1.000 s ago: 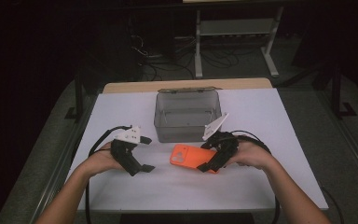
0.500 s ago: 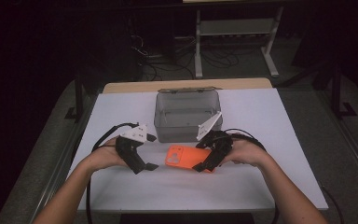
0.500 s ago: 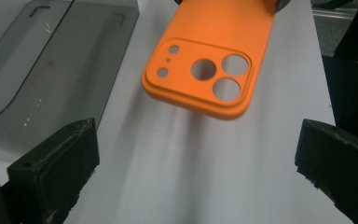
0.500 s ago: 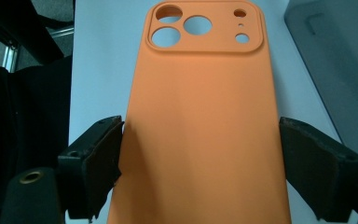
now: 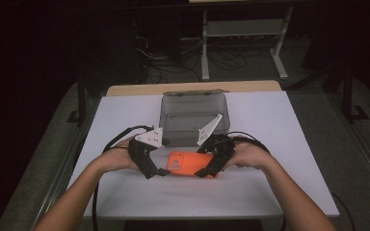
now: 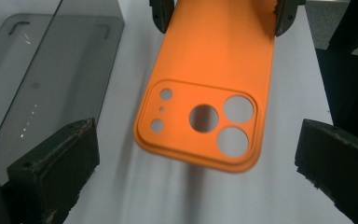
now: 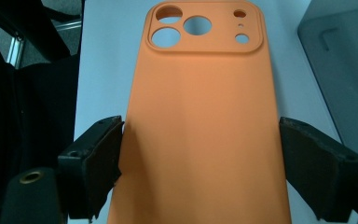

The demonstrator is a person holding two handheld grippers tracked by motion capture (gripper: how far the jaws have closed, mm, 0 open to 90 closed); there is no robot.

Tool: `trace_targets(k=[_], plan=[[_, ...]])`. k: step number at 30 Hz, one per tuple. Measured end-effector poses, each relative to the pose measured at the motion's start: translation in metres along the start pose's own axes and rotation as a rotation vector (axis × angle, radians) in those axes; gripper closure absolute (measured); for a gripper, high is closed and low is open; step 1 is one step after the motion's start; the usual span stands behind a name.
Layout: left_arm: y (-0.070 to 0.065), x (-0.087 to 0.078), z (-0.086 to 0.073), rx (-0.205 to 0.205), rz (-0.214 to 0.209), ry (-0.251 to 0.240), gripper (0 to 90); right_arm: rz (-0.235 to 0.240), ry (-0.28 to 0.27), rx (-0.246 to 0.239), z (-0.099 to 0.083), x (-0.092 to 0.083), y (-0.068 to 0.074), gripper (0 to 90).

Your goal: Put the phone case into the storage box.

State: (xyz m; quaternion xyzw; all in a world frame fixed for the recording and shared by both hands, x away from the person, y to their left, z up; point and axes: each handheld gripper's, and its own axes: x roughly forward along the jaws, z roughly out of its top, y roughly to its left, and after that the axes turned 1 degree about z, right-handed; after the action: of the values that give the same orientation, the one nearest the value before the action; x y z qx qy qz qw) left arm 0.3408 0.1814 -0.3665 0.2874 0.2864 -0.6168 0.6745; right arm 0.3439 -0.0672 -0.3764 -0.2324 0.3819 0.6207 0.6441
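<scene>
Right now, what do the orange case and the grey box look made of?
Orange case: probably silicone or soft plastic; matte, even colour, rounded moulded edges, no glare, punched camera holes. Grey box: likely smoky translucent hard plastic; glossy, with reflections on the wall, and the floor shows through it. The pads of the right gripper gripping the case look like black foam or rubber, rough-edged.

No words, brand marks, numbers or signs can be read anywhere. The orange phone case [image 6: 205, 88] has a plain back with only camera cut-outs, the grey plastic box [image 5: 195, 115] bears no legible label, and the white table [image 5: 270, 187] carries no print.
</scene>
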Motion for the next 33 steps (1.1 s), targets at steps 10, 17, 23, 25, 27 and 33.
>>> trace_targets(k=[10,17,23,25,27,33], plan=[[0.003,0.013,0.007,0.021,-0.043,0.020,0.0,0.005,0.007,-0.027,0.006,0.002,-0.001,15.6],[0.004,0.019,0.012,0.030,-0.061,0.015,0.0,0.014,0.001,-0.043,0.012,0.003,-0.002,15.6],[0.005,0.022,0.014,0.043,-0.076,0.026,0.0,0.022,0.004,-0.053,0.017,0.004,-0.003,15.6],[0.004,0.024,0.014,0.049,-0.080,0.034,0.0,0.027,0.003,-0.058,0.019,0.004,-0.003,15.6],[0.004,0.025,0.014,0.057,-0.082,0.038,0.0,0.026,0.001,-0.061,0.021,0.004,-0.003,15.6],[0.004,0.030,0.015,0.071,-0.097,0.054,0.0,0.033,0.001,-0.072,0.025,0.006,-0.003,15.6]])
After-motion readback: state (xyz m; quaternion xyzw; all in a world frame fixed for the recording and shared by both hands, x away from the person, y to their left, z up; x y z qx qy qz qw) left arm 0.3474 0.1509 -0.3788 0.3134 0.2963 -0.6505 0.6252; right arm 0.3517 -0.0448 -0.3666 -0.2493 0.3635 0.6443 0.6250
